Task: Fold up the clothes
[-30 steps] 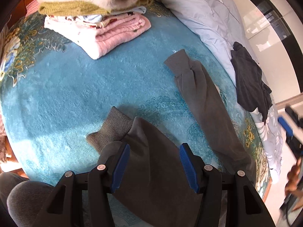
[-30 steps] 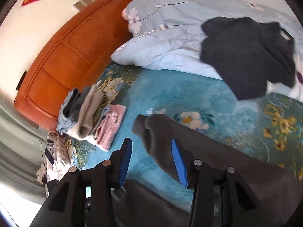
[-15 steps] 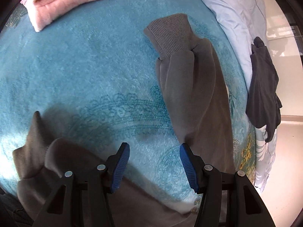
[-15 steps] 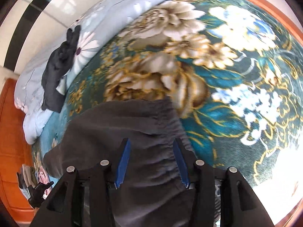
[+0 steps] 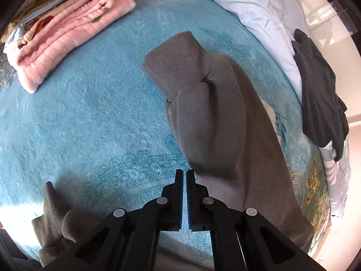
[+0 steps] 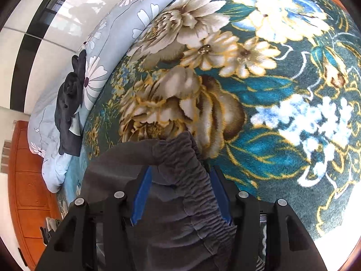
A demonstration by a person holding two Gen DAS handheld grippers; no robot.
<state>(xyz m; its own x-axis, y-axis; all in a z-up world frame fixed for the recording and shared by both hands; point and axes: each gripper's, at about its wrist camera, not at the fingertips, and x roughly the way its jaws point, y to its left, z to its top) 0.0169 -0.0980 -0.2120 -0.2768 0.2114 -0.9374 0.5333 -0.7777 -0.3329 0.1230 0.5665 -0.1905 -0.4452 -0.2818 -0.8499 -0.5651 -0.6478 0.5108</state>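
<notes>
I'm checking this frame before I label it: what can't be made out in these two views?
- Left wrist view: whether the shut left claw pinches any cloth; its own fingers hide the spot.
- Left wrist view: the near trouser leg is cut off by the lower edge and the claw's body.
- Right wrist view: the grey trousers' waistband runs out under the open right claw.
- Right wrist view: the clothes pile is too small.

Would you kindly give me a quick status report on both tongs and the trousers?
Left tongs shut, empty, over the blanket. Right tongs open, straddling the grey trousers' waistband. Nothing in the way.
</notes>
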